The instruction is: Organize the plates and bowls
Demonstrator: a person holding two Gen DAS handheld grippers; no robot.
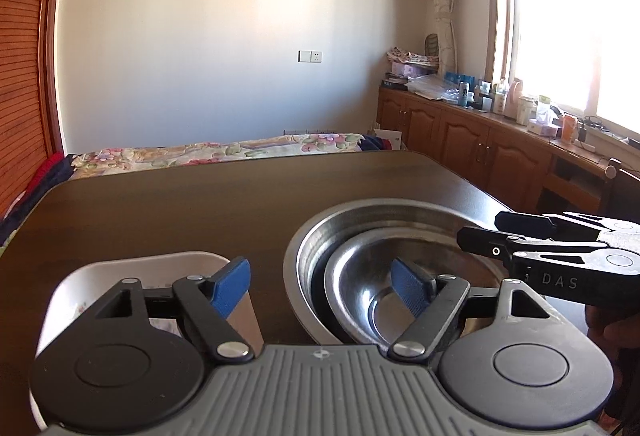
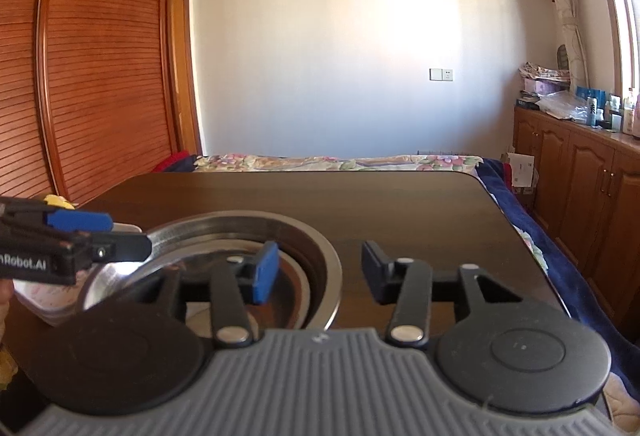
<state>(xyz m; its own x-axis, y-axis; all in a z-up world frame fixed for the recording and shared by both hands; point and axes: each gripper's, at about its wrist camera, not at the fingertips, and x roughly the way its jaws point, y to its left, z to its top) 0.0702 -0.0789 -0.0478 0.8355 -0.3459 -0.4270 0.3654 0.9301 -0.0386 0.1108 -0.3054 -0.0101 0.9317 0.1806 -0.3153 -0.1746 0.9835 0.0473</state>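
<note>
Both grippers are hanging open and empty, the left gripper (image 1: 320, 286) straddling the steel bowls' (image 1: 384, 232) near rim and the right gripper (image 2: 318, 272) just right of them, probably since they're nested now.

Dark brown worktop (image 1: 200, 203); silver steel bowls (image 1: 360, 220); white floral-printed dish (image 1: 80, 288); blue pads (image 1: 234, 286); floral bedspread (image 1: 224, 149).
</note>
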